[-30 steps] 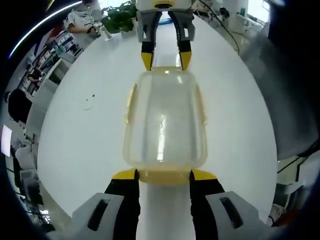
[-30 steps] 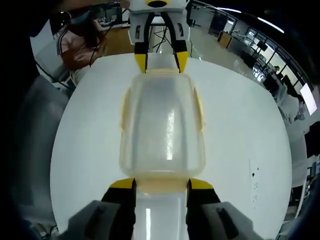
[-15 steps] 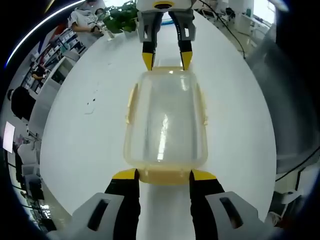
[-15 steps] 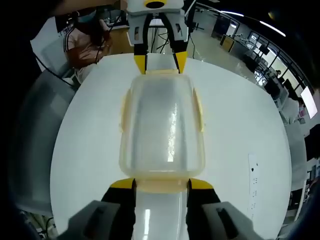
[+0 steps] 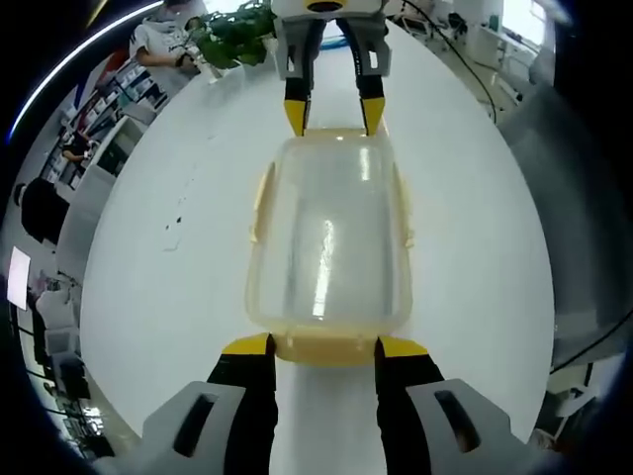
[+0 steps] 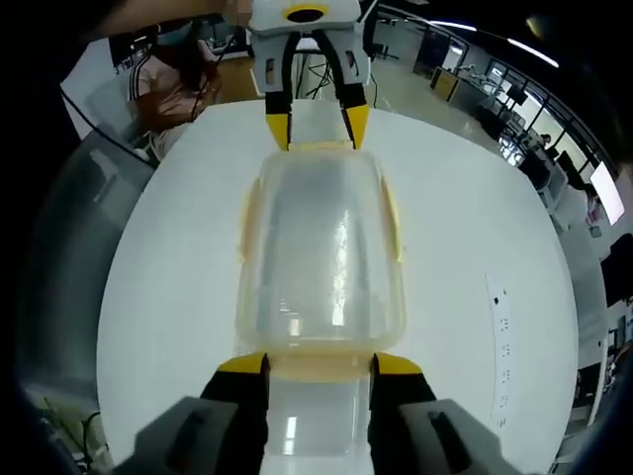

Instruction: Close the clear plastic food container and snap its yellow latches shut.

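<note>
The clear plastic food container (image 5: 326,237) lies on a round white table (image 5: 168,297) with its lid on top. Yellow side latches (image 5: 261,203) hang along its long edges. My left gripper (image 5: 323,346) is open at the near end, and the yellow end latch (image 5: 324,350) sits between its yellow-tipped fingers. My right gripper (image 5: 333,117) stands at the far end, jaws apart at that end's rim. From the right gripper view the container (image 6: 321,247) runs away from my right gripper (image 6: 321,364), open around its end latch (image 6: 318,369), toward the left gripper (image 6: 314,127).
A potted plant (image 5: 232,35) and a seated person (image 5: 163,35) are past the table's far edge. Another person (image 6: 163,79) sits behind the table. A grey blurred mass (image 5: 584,198) borders the table's side. A thin marked strip (image 6: 499,327) lies on the table.
Both views have shifted slightly with the hands. The container stays in place between the two grippers, and neither pair of jaws has changed its spread.
</note>
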